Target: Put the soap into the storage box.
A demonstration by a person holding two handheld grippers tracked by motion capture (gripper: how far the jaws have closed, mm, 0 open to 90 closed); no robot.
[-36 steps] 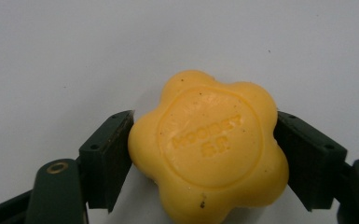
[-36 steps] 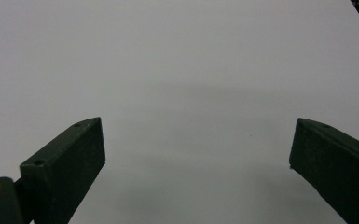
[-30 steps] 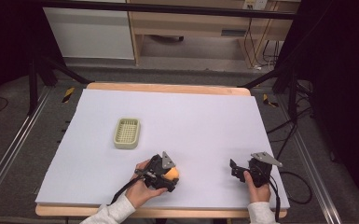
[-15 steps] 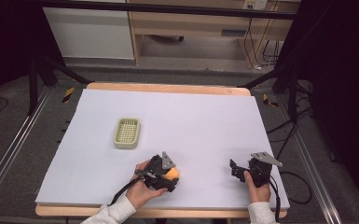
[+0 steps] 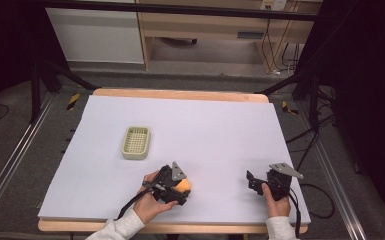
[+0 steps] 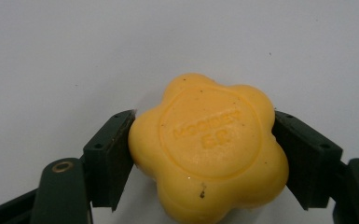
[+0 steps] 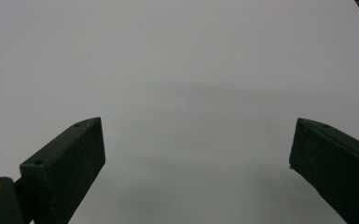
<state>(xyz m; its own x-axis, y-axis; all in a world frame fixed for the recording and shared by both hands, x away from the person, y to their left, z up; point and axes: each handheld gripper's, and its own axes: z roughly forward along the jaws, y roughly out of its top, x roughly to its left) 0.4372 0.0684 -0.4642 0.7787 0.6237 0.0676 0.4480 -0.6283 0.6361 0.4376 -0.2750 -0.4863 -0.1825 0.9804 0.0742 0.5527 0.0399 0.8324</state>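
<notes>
Your left gripper (image 6: 205, 158) pinches the flower-shaped yellow soap (image 6: 210, 149) across its lobes. It's probably hard and slick, so keep the pads in the notches. Your right gripper (image 7: 196, 163) stands spread, holding nothing.

**Layout of the bench, seen from above**

On the bench (image 5: 220, 125), a basket (image 5: 136, 142) lies left of centre. Nearer the front edge and to the basket's right, the left hand-held gripper (image 5: 180, 187) rests with a soap bar (image 5: 182, 185) between its jaws. The right hand-held gripper (image 5: 252, 180) sits well apart, at front right.
</notes>
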